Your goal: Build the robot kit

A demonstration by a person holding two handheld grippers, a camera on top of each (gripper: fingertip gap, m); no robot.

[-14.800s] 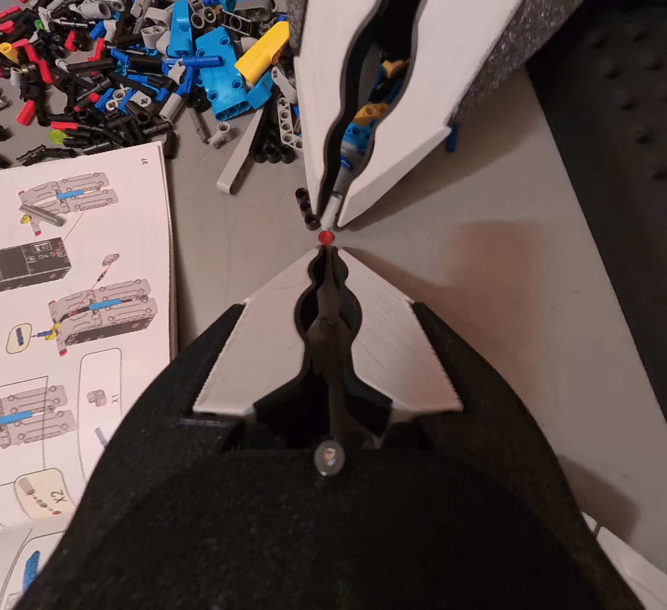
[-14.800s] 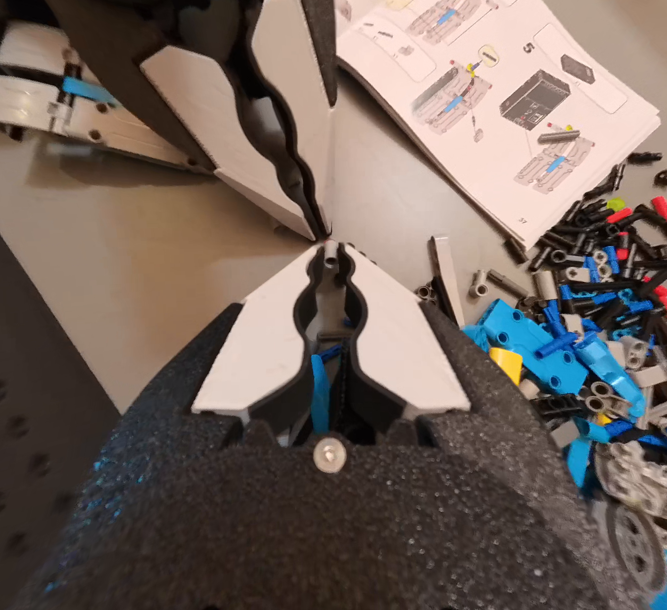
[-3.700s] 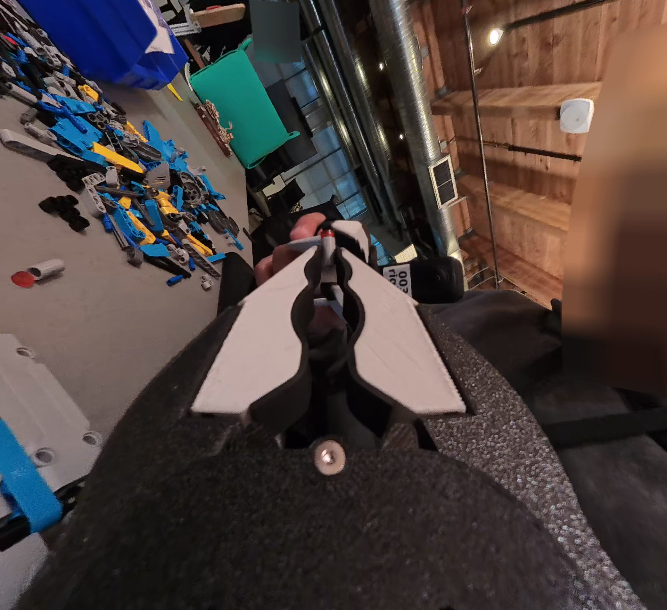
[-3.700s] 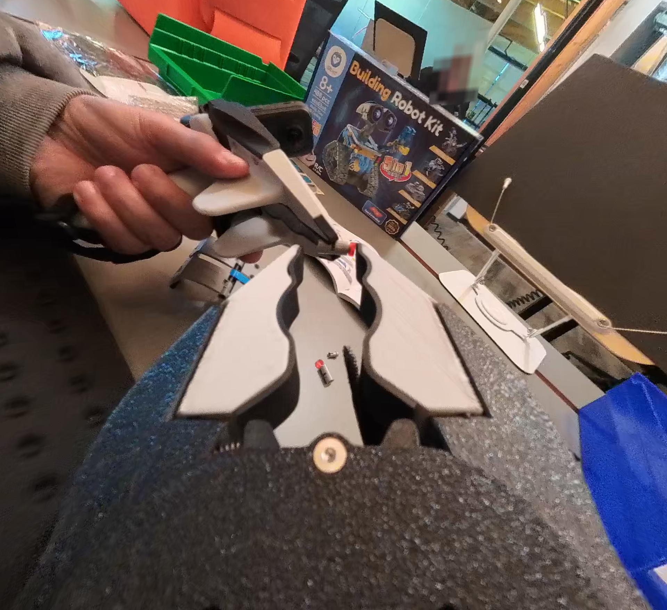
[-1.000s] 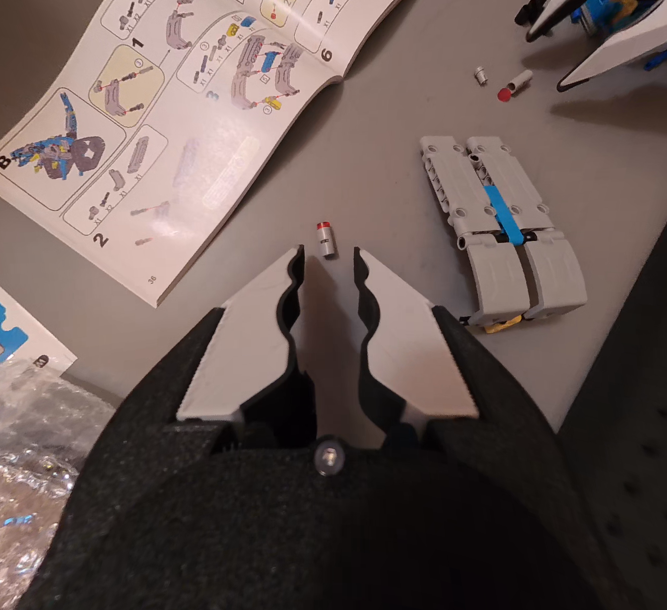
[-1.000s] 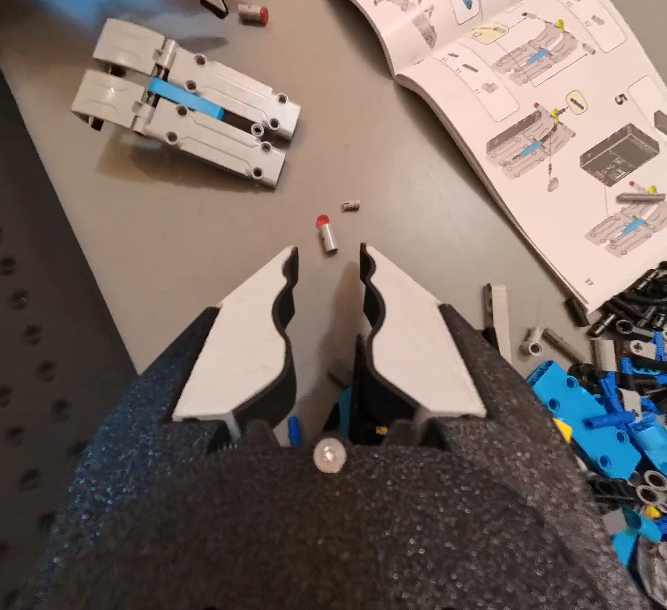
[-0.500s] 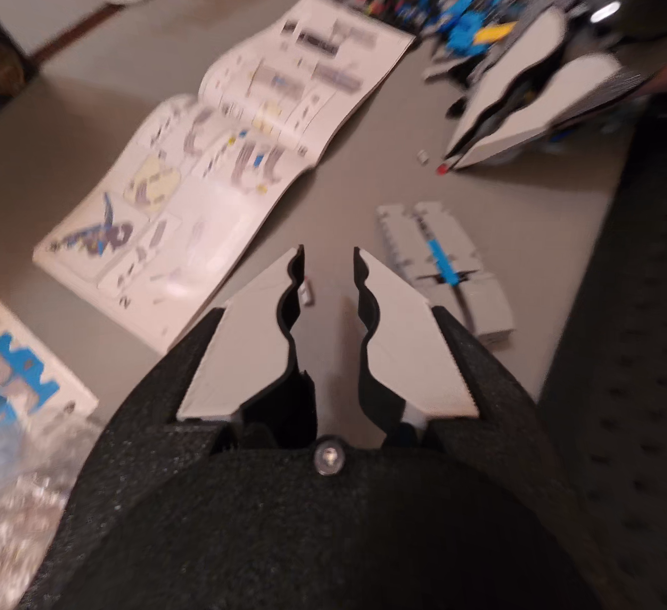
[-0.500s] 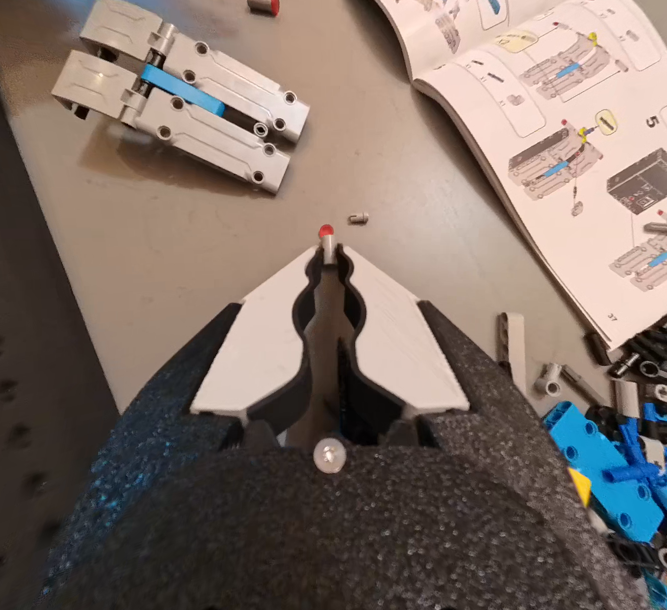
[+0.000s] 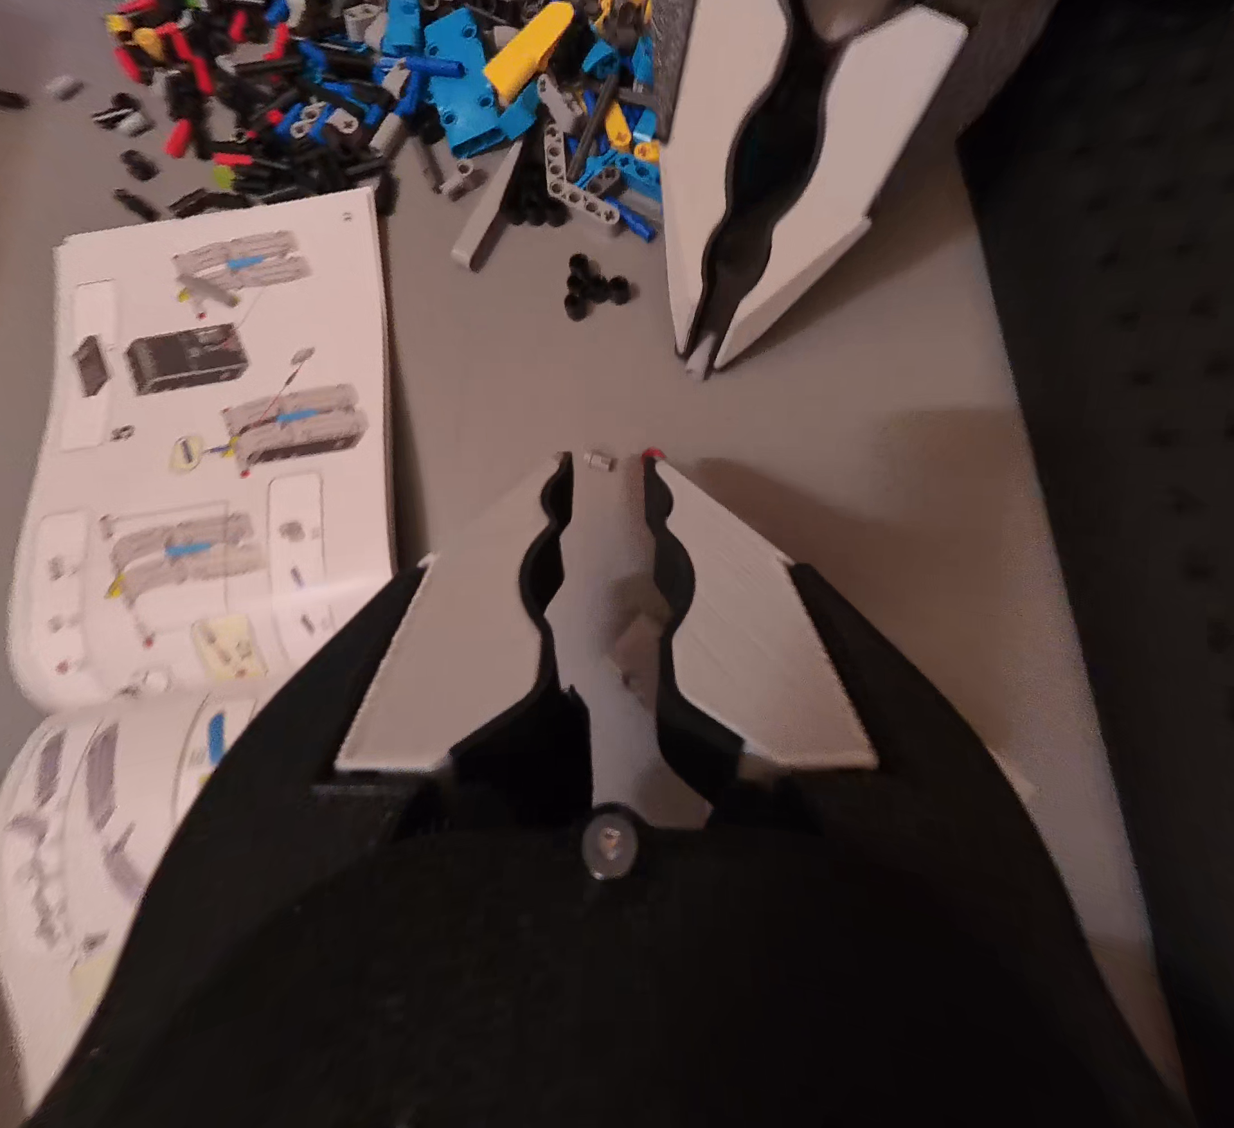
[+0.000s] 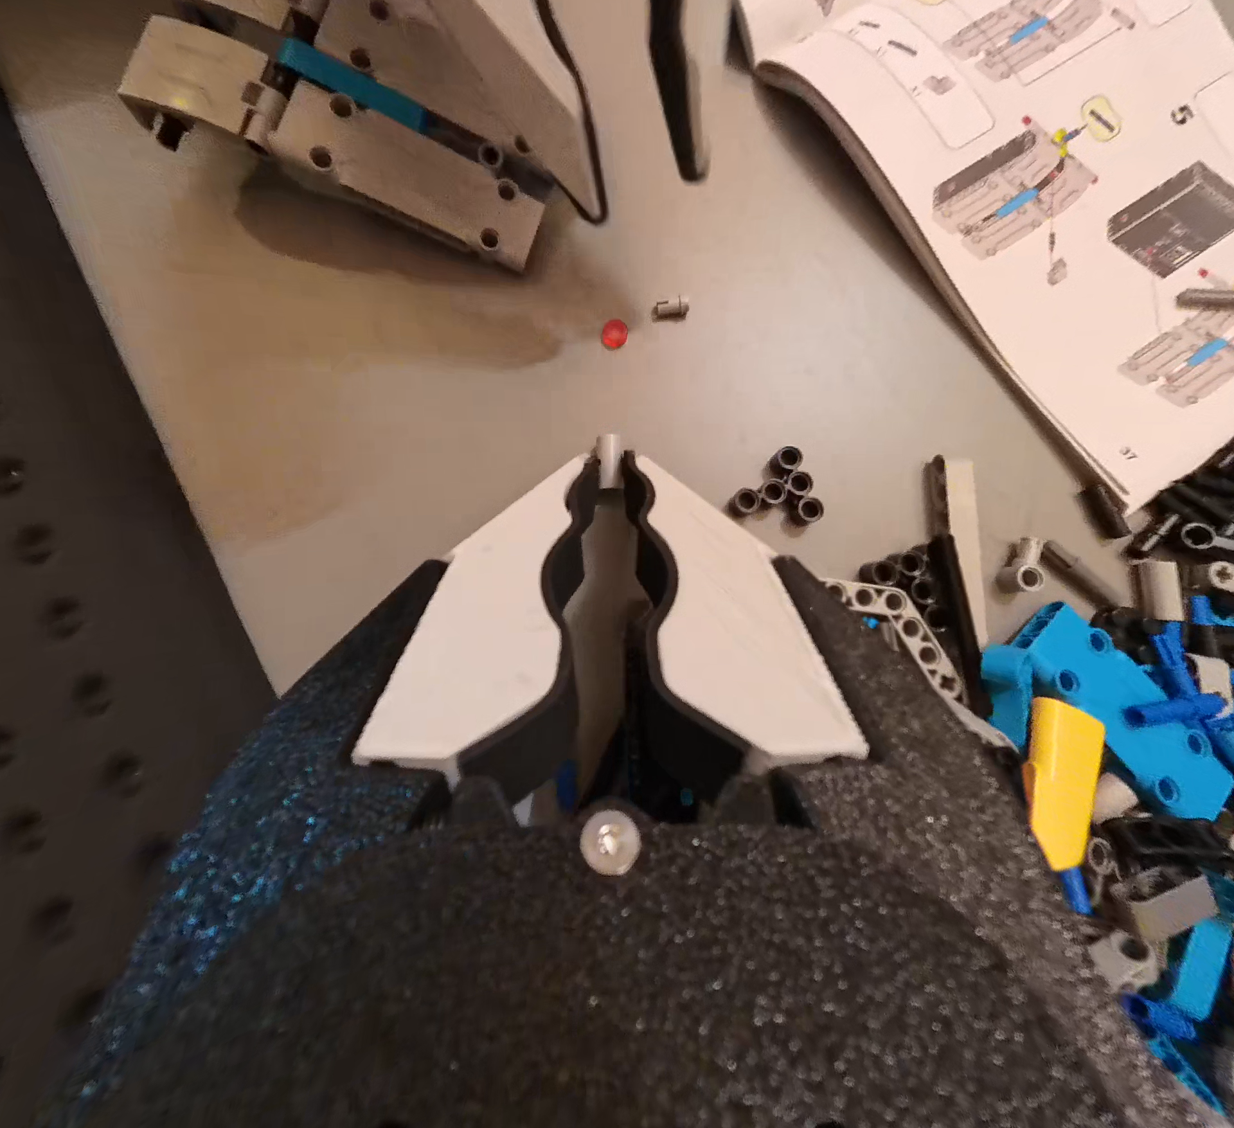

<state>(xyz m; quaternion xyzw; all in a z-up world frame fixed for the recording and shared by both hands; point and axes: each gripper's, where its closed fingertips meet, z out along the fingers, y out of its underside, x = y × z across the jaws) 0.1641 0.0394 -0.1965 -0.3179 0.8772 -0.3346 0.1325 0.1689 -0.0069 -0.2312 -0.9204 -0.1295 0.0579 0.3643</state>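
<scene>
**Now: two grippers over a grey table of building parts**

Broadly, the grey tabletop (image 10: pixel 414 415) carries an open white instruction booklet (image 10: pixel 1001 114), a heap of blue, black, yellow and red plastic building pieces (image 9: pixel 414 34), and a grey two-panel assembly with a blue strip (image 10: pixel 334 114). The right gripper (image 10: pixel 609 473) pinches a short light-grey tube (image 10: pixel 607 456) at its tips. The left gripper (image 9: pixel 606 460) hangs with jaws parted, holding nothing, just above a tiny grey pin (image 10: pixel 670 308) and a small red round stud (image 10: pixel 613 335).
</scene>
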